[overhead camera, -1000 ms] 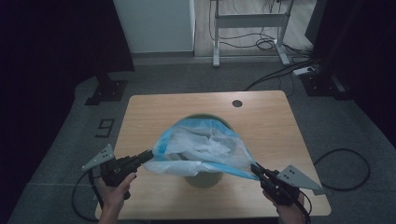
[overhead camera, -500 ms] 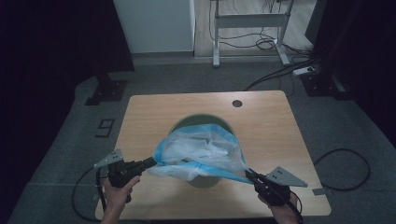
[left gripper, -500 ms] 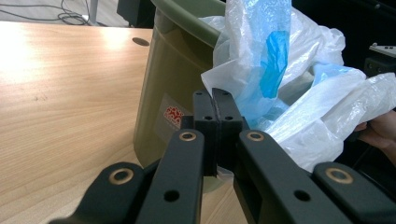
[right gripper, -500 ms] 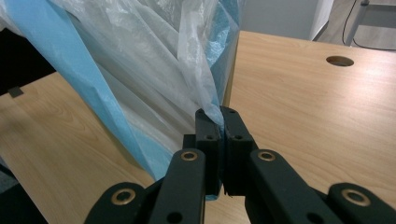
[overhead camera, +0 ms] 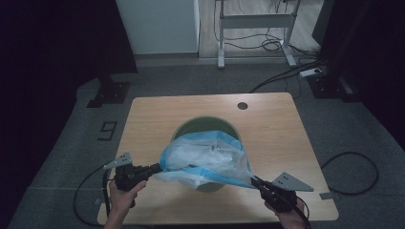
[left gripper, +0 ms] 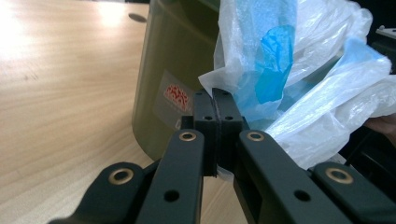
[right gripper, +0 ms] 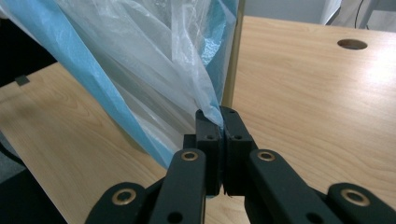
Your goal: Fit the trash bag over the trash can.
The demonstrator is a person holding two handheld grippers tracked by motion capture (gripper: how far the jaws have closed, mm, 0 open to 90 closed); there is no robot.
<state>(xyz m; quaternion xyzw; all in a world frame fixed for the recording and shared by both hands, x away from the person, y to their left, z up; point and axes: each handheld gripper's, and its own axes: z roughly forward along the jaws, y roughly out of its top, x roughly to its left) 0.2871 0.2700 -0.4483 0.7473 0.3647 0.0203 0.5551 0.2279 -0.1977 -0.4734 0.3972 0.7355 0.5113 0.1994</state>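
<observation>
Two black two-jaw grippers are seen over the near edge of a light wooden table [overhead camera: 143, 124], and a thin translucent plastic bag with blue edging [overhead camera: 205, 155] is stretched between them. The left gripper [overhead camera: 157, 168] is held near the table's near-left corner; its jaws are pressed together on a bunched white corner of the bag, as is seen close up in the left gripper view, where the pads [left gripper: 205, 112] are closed with plastic pinched between them. The right gripper [overhead camera: 255, 181] is held toward the near-right corner, and its jaws are likewise clamped on the bag's other end, a blue-and-white fold being caught between the closed pads [right gripper: 208, 126] in the right gripper view. Each gripper is carried in one of the person's hands, which enter from the near edge.

The bag is spread over the near half of a round olive-green plastic bin [overhead camera: 191, 128], which stands upright around the middle of the table, somewhat toward the near edge. The far part of the bin's rim is left uncovered. In the left gripper view a red-and-white label [left gripper: 175, 95] is seen on the bin's side wall, just beyond the jaws. A small round cable hole [overhead camera: 242, 105] is set in the tabletop close to the far edge, toward the far-right corner.
</observation>
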